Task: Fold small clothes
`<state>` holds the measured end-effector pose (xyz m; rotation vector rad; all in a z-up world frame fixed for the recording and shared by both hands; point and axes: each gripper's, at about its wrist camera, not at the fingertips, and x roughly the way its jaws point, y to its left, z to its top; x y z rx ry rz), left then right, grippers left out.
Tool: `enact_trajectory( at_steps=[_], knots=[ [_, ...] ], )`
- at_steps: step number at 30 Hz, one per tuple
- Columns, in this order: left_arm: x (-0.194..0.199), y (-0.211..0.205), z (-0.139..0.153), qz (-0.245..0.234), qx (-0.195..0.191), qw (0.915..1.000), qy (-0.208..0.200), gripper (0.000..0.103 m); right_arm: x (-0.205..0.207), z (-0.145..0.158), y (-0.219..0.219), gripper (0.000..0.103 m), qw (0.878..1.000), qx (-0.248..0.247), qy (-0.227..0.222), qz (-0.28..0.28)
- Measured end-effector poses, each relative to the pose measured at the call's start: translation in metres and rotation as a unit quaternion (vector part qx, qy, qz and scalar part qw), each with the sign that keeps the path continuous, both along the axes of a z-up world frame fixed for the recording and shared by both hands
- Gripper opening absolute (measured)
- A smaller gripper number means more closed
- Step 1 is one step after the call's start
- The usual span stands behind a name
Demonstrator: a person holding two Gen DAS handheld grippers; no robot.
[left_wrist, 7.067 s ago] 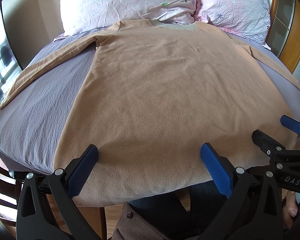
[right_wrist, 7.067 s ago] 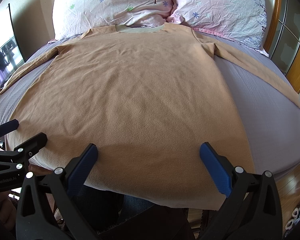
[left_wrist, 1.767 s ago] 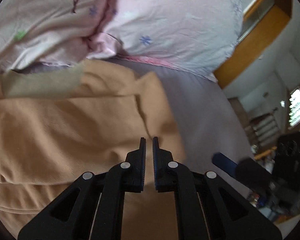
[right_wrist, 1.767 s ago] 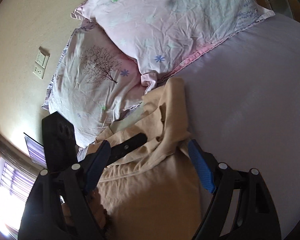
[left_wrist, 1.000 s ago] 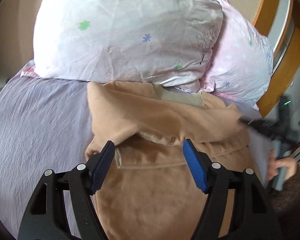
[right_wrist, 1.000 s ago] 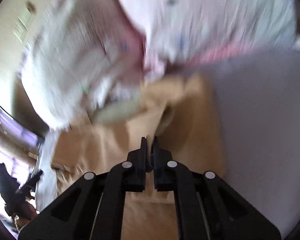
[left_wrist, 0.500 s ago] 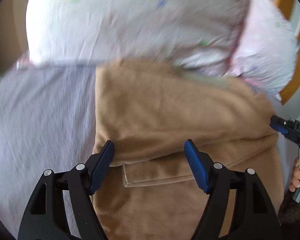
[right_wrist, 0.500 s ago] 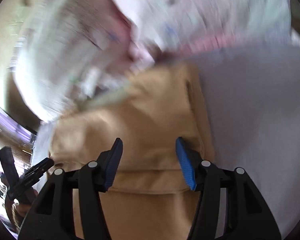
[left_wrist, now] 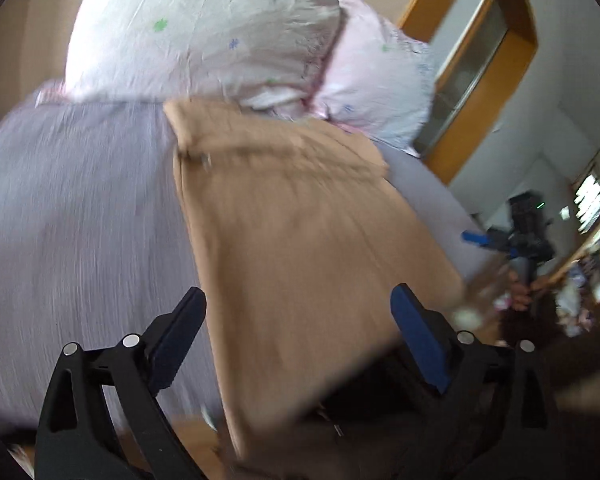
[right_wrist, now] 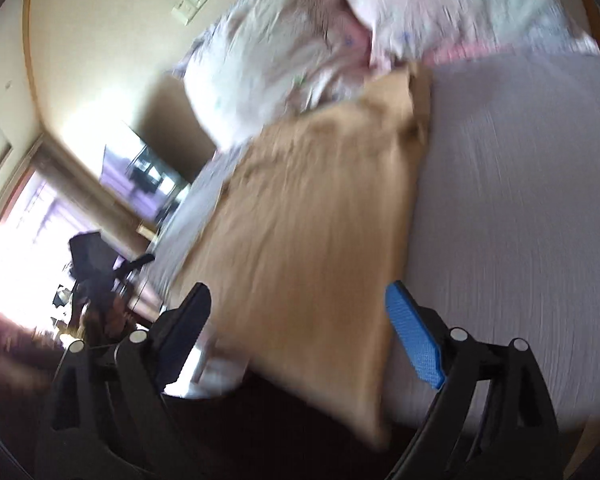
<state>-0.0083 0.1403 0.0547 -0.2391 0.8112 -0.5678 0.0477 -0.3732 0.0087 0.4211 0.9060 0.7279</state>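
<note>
A tan long-sleeved shirt (left_wrist: 300,232) lies on the grey bed as a long narrow strip, sleeves folded in, running from the pillows to the near edge, where its hem hangs over. It also shows in the right wrist view (right_wrist: 316,216). My left gripper (left_wrist: 300,332) is open and empty above the strip's near end. My right gripper (right_wrist: 300,332) is open and empty above the near end too, seen from the right side. Both views are blurred by motion. The right gripper shows at the right in the left wrist view (left_wrist: 500,240).
Two pale floral pillows (left_wrist: 204,36) lie at the head of the grey bed sheet (left_wrist: 80,216). A wooden door frame (left_wrist: 484,92) stands to the right. A bright window (right_wrist: 24,248) and a screen (right_wrist: 144,176) are on the left side. The bed's near edge is below.
Both grippers have pulled back from the collar end toward the near edge of the bed. The shirt's sides now lie folded in, making a narrow strip. Both stay open.
</note>
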Motion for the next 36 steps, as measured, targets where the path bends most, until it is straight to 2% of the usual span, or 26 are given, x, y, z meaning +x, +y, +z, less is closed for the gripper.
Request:
enact_trajectory(
  at_steps=[2,4,7,9,12,13,15,16,17,18,19,20,22,23,27,30,32,34,36],
  knots=[
    [-0.024,0.011,-0.017,0.014,-0.005,0.9997,0.02,0.095,-0.031,-0.02,-0.009,0.089,0.999,-0.006,0.032,0.003],
    [-0.031,0.02,-0.033,0.025,-0.014,0.9987,0.042,0.095,-0.039,-0.034,-0.011,0.089,0.998,-0.02,0.056,-0.002],
    [-0.032,0.02,-0.058,0.035,-0.014,0.9963,0.077,0.095,-0.04,-0.059,-0.012,0.089,0.996,-0.029,0.088,-0.006],
    [-0.031,0.016,-0.071,0.04,0.0,0.9945,0.097,0.094,-0.028,-0.075,-0.01,0.088,0.995,-0.011,0.1,-0.004],
    [-0.025,0.01,-0.086,0.045,0.001,0.9922,0.116,0.092,-0.021,-0.09,-0.002,0.081,0.994,0.002,0.111,0.008],
    [-0.024,0.01,-0.089,0.048,-0.006,0.9916,0.12,0.088,-0.019,-0.094,0.0,0.077,0.993,0.003,0.114,0.012],
    [-0.018,0.013,-0.093,0.056,-0.03,0.9897,0.129,0.079,-0.016,-0.099,0.007,0.063,0.993,0.016,0.116,0.022],
    [-0.014,0.015,-0.094,0.058,-0.046,0.988,0.135,0.073,-0.017,-0.099,0.008,0.048,0.993,0.027,0.114,0.029],
    [-0.01,0.017,-0.096,0.059,-0.064,0.9861,0.141,0.06,-0.018,-0.099,0.011,0.025,0.992,0.043,0.11,0.041],
    [-0.008,0.017,-0.097,0.059,-0.076,0.9843,0.147,0.052,-0.02,-0.098,0.012,0.014,0.992,0.049,0.106,0.049],
    [-0.007,0.019,-0.097,0.06,-0.088,0.9822,0.154,0.038,-0.023,-0.095,0.014,0.009,0.992,0.049,0.1,0.056],
    [-0.005,0.021,-0.098,0.063,-0.101,0.9796,0.162,0.025,-0.023,-0.092,0.015,0.008,0.993,0.05,0.093,0.06],
    [-0.004,0.029,-0.099,0.072,-0.14,0.9704,0.183,0.009,-0.026,-0.082,0.011,0.007,0.993,0.059,0.08,0.062],
    [-0.005,0.032,-0.098,0.076,-0.152,0.9671,0.189,0.006,-0.027,-0.074,0.009,0.007,0.994,0.067,0.067,0.062],
    [-0.007,0.037,-0.076,0.088,-0.167,0.9646,0.184,0.005,-0.022,-0.039,0.003,0.007,0.993,0.096,0.016,0.064],
    [0.004,0.039,-0.042,0.09,-0.163,0.9709,0.151,0.005,0.0,-0.006,0.002,0.007,0.992,0.106,-0.029,0.054],
    [0.03,0.04,-0.014,0.093,-0.149,0.9776,0.115,0.005,0.027,0.019,0.004,0.007,0.992,0.11,-0.058,0.036],
    [0.062,0.041,0.004,0.099,-0.152,0.9792,0.09,0.005,0.056,0.04,0.002,0.007,0.991,0.111,-0.073,0.004],
    [0.111,0.042,0.021,0.121,-0.144,0.9798,0.067,0.005,0.099,0.053,-0.002,0.007,0.988,0.131,-0.075,-0.041]
  ],
)
